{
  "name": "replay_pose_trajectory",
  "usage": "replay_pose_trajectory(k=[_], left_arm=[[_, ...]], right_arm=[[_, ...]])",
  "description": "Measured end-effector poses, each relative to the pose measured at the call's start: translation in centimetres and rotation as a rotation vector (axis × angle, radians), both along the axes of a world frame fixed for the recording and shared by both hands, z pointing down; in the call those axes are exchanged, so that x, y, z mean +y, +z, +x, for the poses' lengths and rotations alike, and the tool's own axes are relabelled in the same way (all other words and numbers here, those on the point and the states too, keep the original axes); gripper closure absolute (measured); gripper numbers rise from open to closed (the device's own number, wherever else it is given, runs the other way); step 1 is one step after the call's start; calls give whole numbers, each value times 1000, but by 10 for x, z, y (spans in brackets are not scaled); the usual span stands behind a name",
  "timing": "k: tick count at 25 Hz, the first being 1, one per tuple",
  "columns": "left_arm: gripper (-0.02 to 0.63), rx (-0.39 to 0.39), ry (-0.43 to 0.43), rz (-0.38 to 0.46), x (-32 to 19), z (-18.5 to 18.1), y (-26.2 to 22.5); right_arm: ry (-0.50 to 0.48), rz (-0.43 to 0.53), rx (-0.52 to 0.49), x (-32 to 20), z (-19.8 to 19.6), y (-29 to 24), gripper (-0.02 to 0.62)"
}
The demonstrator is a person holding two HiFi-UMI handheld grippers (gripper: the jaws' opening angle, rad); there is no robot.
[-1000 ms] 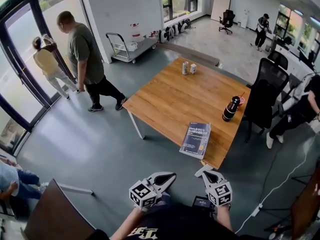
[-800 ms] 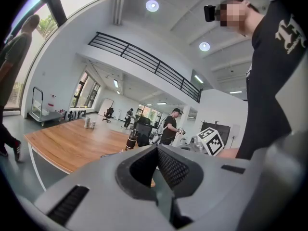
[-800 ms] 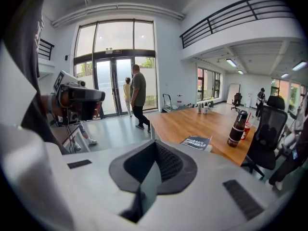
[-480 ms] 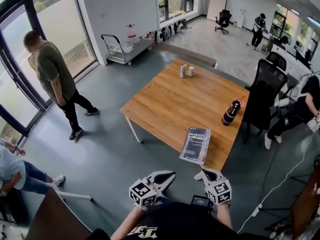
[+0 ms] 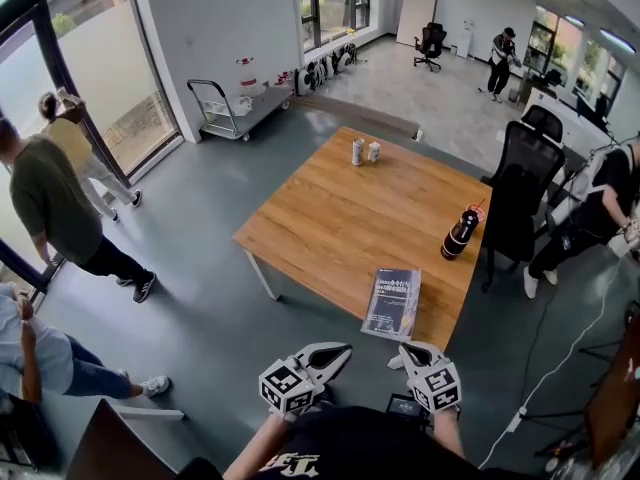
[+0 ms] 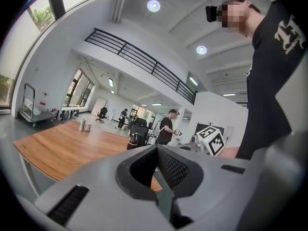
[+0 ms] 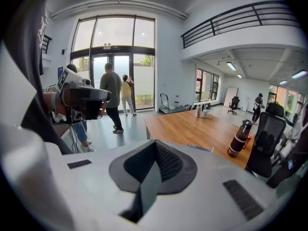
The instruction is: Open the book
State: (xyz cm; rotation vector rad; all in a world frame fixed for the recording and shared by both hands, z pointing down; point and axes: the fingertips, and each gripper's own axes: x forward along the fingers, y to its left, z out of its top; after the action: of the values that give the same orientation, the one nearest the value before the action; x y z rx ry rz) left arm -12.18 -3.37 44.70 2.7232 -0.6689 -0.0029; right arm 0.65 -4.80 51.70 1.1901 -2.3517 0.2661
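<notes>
A dark blue book (image 5: 393, 303) lies closed near the front edge of the wooden table (image 5: 340, 203); its corner shows just past the jaws as the book (image 7: 201, 148) in the right gripper view. My left gripper (image 5: 340, 354) is held close to my body, short of the table, shut and empty. My right gripper (image 5: 402, 352) sits beside it, just short of the table's front edge, also shut with nothing between its jaws. In their own views the left gripper (image 6: 156, 150) and right gripper (image 7: 155, 147) show jaws pressed together.
A dark bottle (image 5: 460, 234) stands at the table's right side, two small cans (image 5: 365, 152) at its far end. Black office chairs (image 5: 515, 208) and a seated person (image 5: 598, 208) are at the right. People (image 5: 50, 208) walk at the left near glass doors. A cart (image 5: 225, 108) stands by the wall.
The view has shifted: table and book sit slightly closer to both grippers. The person at the left has walked further left toward the doors. Both grippers stay shut.
</notes>
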Motion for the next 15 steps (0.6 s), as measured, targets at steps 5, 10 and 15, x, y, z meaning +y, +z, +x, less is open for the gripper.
replay_pose_trajectory(k=[5, 10, 15], left_arm=[[600, 5, 12, -1, -17, -12, 1], [600, 3, 17, 0, -35, -27, 2], [600, 3, 35, 9, -48, -38, 0]], right_arm=[[15, -4, 7, -15, -10, 1, 607], [21, 9, 4, -33, -24, 1, 607], [37, 27, 4, -45, -37, -5, 607]])
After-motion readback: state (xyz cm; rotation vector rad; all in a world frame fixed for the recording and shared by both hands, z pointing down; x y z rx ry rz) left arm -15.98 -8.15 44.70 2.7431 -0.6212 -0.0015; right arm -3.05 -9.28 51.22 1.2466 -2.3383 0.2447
